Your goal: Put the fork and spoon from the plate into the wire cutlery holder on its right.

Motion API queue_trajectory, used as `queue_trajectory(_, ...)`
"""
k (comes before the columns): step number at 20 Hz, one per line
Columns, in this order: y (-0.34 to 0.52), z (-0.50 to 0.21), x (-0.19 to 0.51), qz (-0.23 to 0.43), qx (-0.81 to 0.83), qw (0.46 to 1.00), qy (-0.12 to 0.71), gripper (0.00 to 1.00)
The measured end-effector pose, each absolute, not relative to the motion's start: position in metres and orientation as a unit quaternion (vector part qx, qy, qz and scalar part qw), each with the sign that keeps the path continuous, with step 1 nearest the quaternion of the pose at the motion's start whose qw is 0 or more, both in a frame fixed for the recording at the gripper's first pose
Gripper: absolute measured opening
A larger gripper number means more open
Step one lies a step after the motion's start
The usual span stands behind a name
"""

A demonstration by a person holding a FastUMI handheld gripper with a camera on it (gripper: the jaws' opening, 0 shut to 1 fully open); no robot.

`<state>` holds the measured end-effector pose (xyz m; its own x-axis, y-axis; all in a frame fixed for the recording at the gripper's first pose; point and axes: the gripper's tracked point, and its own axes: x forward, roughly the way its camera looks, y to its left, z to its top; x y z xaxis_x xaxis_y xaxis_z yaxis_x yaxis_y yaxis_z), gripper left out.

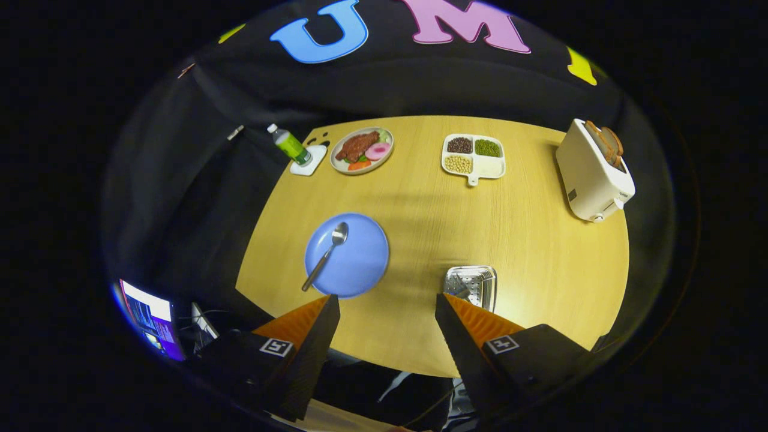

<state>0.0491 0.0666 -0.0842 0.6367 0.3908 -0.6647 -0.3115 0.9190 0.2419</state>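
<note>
A round blue plate [354, 258] lies on the wooden table [420, 204], just ahead of my left finger. A metal spoon [327, 253] rests on it, bowl pointing away from me and handle hanging over the plate's near-left rim. The metal cutlery holder [472, 284] stands to the plate's right, just beyond my right finger, and I look down into its perforated bottom; something metal shows at its near edge. My gripper [387, 303] hovers high above the table's near edge, open, with nothing between its fingers.
At the table's far side stand a green bottle [290, 145] on a white coaster, a plate of food [362, 150] and a white divided tray of beans [473, 157]. A white toaster [594, 171] holding bread sits at the far right. A lit screen [150, 318] glows beside the table.
</note>
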Motion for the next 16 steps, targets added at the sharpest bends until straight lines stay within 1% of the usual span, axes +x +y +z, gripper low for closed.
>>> queue_trajectory(2, 0.075, -0.085, 0.052, 0.183, 0.049, 0.910, 0.369, 0.99)
queue_trajectory(5, 0.105, -0.101, 0.056, 0.183, 0.035, 0.911, 0.369, 0.99)
queue_trajectory(11, 0.172, -0.145, 0.052, 0.226, -0.006, 0.881, 0.415, 1.00)
queue_trajectory(16, 0.221, -0.183, 0.065, 0.239, -0.014, 0.864, 0.444, 0.99)
